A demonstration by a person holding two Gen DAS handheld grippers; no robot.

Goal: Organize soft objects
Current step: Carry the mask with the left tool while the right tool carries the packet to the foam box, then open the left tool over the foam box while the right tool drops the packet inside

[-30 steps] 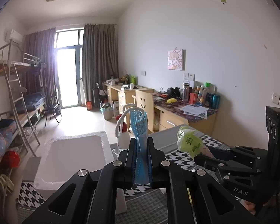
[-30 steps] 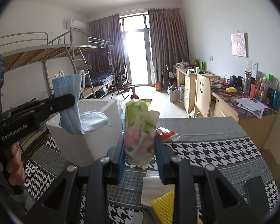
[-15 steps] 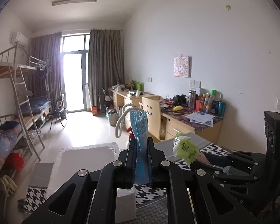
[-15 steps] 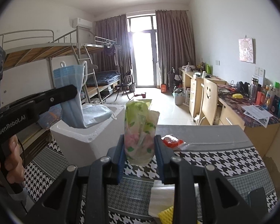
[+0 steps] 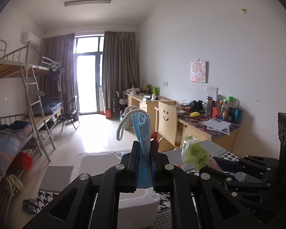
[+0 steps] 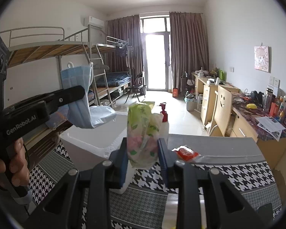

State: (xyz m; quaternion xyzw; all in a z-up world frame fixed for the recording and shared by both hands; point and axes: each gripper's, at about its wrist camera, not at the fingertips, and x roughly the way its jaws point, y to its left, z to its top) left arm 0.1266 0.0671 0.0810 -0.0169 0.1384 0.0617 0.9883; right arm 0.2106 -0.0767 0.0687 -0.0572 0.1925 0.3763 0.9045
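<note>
A blue face mask [image 5: 143, 131] with white ear loops stands upright between the fingers of my left gripper [image 5: 144, 152], which is shut on it. In the right wrist view the same mask [image 6: 80, 99] droops from the left gripper [image 6: 74, 93] above the white foam box [image 6: 89, 139]. My right gripper [image 6: 143, 148] is shut on a green and pink soft tissue pack [image 6: 143, 127], held upright over the table. From the left wrist view that tissue pack [image 5: 194, 152] shows at the right, in the right gripper [image 5: 215, 164].
The box stands on a houndstooth-patterned table [image 6: 228, 173]. A red packet [image 6: 186, 151] lies on the table's grey strip, and a white bottle with a red pump [image 6: 164, 118] stands behind the pack. A hand [image 6: 7, 164] grips the left tool. Desks, a chair and bunk beds fill the room beyond.
Both grippers have risen with their loads still held. The foam box and the table have slid lower in both views.
</note>
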